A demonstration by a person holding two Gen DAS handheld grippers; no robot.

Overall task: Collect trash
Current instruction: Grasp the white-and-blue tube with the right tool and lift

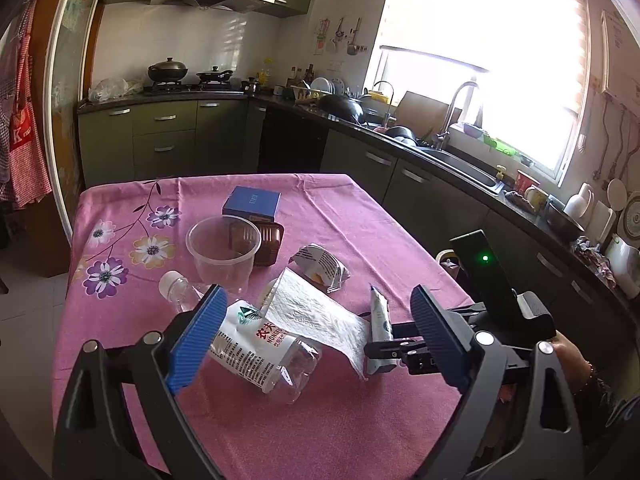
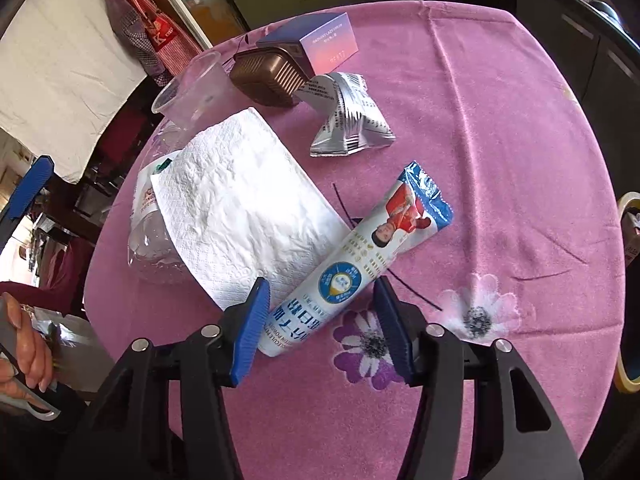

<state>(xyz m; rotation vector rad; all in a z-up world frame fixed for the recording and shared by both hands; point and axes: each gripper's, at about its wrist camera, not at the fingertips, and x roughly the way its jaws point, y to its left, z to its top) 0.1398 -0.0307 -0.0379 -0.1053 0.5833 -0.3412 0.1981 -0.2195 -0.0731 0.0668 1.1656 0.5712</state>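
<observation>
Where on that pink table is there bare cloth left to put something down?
Free: the cloth right of the silver pouch and the stick sachet, out to the table edge, and the near strip by the purple flower. Crowded: the left-centre, where the paper towel, bottle, clear cup and boxes cluster.

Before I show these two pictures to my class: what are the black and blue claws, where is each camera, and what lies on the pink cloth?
No robot here: a person holds a two-finger gripper in each hand, each with a camera looking along its fingers. The left view shows the left gripper open above a plastic bottle. The right view shows the right gripper with its blue pads either side of a white sachet tube; contact is unclear. Also on the tablecloth: a paper towel, silver wrapper, clear cup, brown tray, blue box.
</observation>
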